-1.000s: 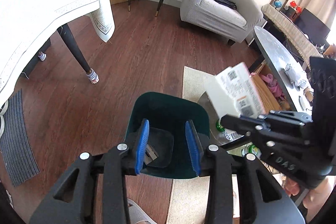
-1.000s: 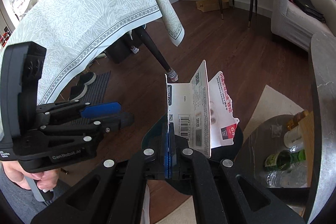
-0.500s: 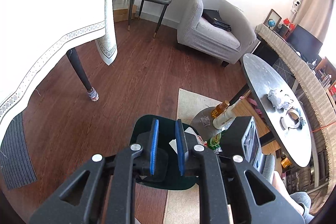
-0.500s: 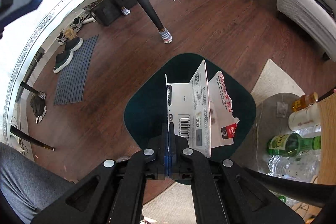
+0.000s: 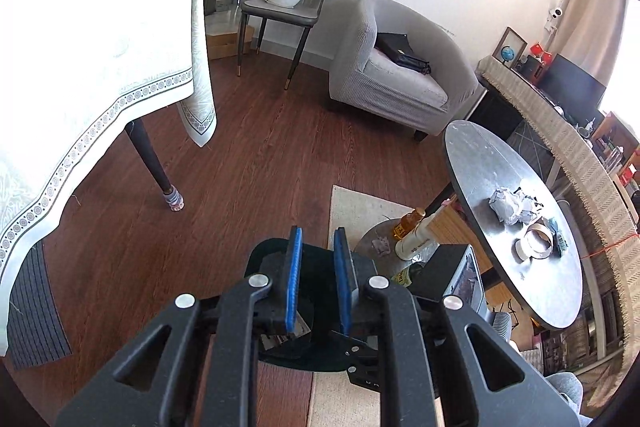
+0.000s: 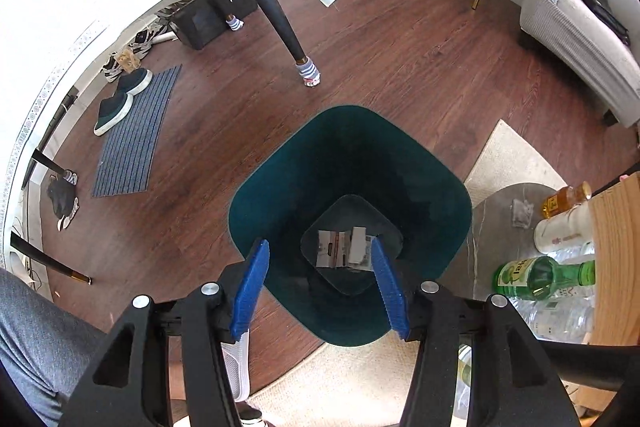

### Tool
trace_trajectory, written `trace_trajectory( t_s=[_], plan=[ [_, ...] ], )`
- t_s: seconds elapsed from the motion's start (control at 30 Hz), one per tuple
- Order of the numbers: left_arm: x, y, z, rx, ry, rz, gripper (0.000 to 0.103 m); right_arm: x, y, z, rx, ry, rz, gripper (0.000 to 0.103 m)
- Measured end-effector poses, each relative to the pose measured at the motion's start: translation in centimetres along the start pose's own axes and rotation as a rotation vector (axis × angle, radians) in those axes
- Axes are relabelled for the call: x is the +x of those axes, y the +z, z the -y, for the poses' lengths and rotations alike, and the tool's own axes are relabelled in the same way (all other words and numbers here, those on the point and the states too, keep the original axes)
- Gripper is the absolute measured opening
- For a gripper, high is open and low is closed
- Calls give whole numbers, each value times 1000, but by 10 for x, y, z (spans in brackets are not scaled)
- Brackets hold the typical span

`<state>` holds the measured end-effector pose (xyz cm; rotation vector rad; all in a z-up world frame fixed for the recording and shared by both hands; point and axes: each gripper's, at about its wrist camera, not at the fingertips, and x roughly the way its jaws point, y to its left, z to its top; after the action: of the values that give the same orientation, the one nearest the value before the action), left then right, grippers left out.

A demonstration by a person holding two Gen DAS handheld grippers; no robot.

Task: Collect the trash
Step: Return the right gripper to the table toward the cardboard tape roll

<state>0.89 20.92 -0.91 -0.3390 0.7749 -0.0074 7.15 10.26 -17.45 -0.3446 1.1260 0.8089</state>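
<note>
Two bright daylit fisheye views of a living room, sharp at the centre and bent at the edges

Daylight enters strongly from the right of the left wrist view, where a window area [image 5: 622, 95] is blown out to white; the tablecloth [image 5: 80, 39] is also overexposed, its pattern washed away, and in the right wrist view it is a plain white band. The round metal worktop [image 5: 500, 167] carries a soft sheen. The inside of the dark green bin [image 6: 348, 155] is deep in shadow, though the papers [image 6: 344, 247] at its bottom stay readable. Straight lines curve near the rims, and black corners frame both circular pictures. No motion blur is visible; the wooden floor [image 6: 400, 59] grain is crisp
</note>
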Motion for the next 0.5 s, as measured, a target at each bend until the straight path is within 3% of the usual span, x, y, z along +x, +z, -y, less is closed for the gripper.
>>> trace_trajectory(
  t_s=[0.5],
  plan=[
    [-24,17,34,47,-44,90,22,-112,-3,8,-34,15,262,54]
  ],
)
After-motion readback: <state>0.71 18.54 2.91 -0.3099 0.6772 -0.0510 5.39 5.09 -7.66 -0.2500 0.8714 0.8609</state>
